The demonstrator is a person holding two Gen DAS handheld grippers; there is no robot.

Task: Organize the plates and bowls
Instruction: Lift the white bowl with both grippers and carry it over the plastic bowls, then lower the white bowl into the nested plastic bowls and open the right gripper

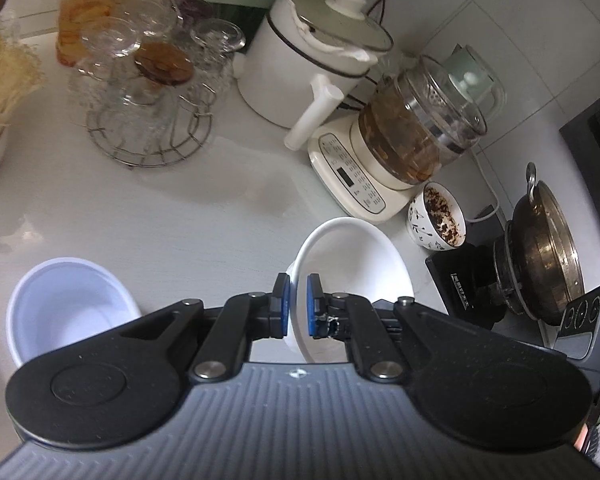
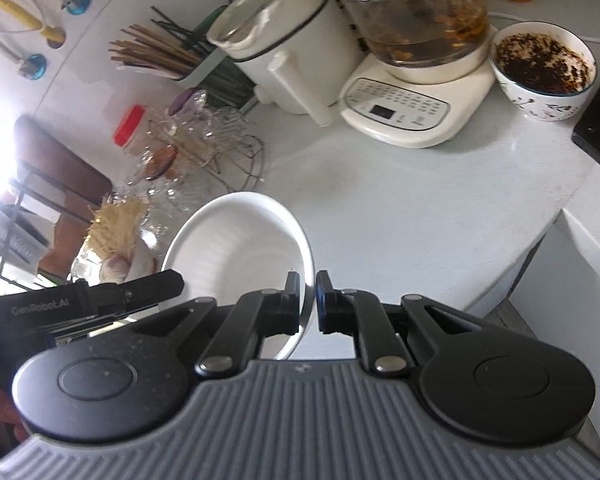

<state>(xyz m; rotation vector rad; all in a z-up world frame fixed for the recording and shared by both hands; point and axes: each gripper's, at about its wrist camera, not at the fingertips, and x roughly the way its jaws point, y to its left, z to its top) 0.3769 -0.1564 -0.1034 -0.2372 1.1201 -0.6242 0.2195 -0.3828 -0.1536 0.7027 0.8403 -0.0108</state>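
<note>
My left gripper [image 1: 298,304] is shut on the near rim of a tilted white bowl [image 1: 352,256], blue pads on either side of the wall. In the right wrist view my right gripper [image 2: 308,304] is shut on the right rim of a white bowl [image 2: 236,248] held above the counter. My left gripper's black arm [image 2: 140,292] reaches that bowl's left edge; whether this is the same bowl I cannot tell. Another white bowl [image 1: 68,304] stands on the counter at lower left. A patterned bowl [image 1: 436,220] [image 2: 544,72] with dark residue stands beside the kettle base.
At the back of the white counter [image 1: 160,208] are a wire rack of glasses [image 1: 152,92], a white pot [image 1: 312,56], a glass kettle [image 1: 416,136] and a chopstick holder [image 2: 168,56]. A metal pan [image 1: 548,240] sits on a stove at right. The counter edge [image 2: 540,240] drops off at right.
</note>
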